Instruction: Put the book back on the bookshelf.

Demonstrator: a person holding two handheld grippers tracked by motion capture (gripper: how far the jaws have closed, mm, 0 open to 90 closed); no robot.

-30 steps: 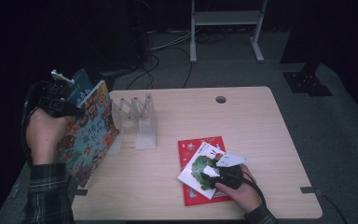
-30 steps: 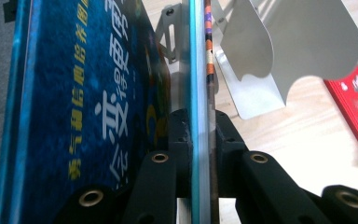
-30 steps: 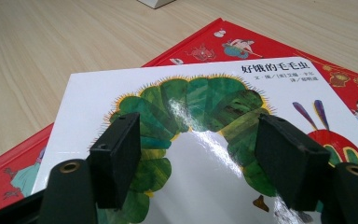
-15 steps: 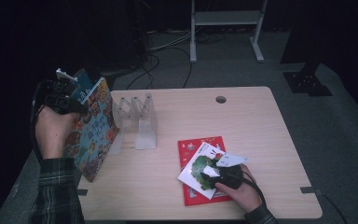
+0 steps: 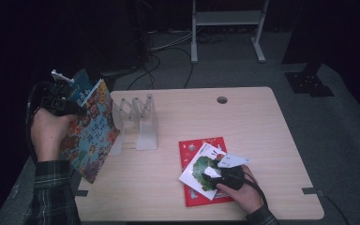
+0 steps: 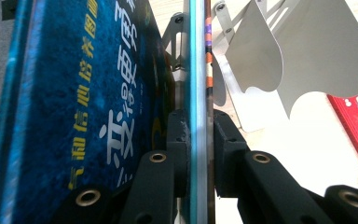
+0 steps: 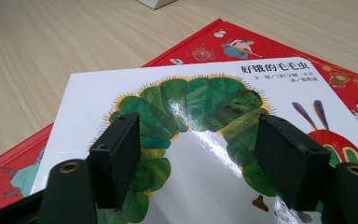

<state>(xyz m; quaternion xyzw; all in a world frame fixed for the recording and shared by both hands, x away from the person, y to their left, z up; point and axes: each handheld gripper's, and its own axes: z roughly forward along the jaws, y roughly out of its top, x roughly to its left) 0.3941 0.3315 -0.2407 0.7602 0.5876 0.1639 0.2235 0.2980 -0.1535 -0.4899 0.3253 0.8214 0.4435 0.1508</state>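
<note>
Two books lay stacked near the table's point(image 5: 262, 108) front right edge in the high view, a white caterpillar book point(image 5: 201, 169) on a red book point(image 5: 192, 145), with the right gripper point(image 5: 215, 172) resting over the white cover. At the left edge the left gripper point(image 5: 72, 108) held a blue picture book point(image 5: 91, 136) upright, beside the clear divider rack point(image 5: 138, 123). Bare tabletop stretched behind and to the right.

From the left gripper view, the jaws were clamped narrowly on the blue picture book's point(image 6: 98, 116) thin edge, and the rack's white dividers point(image 6: 307, 51) stood close to the right. That slim pinch could let the book swing, I judged, and its corner might catch a divider.

From the right gripper view, the jaws stood apart above the caterpillar book point(image 7: 196, 121), gripping nothing; the red book point(image 7: 261, 46) jutted out beneath. Closing there could skid off the glossy cover.
</note>
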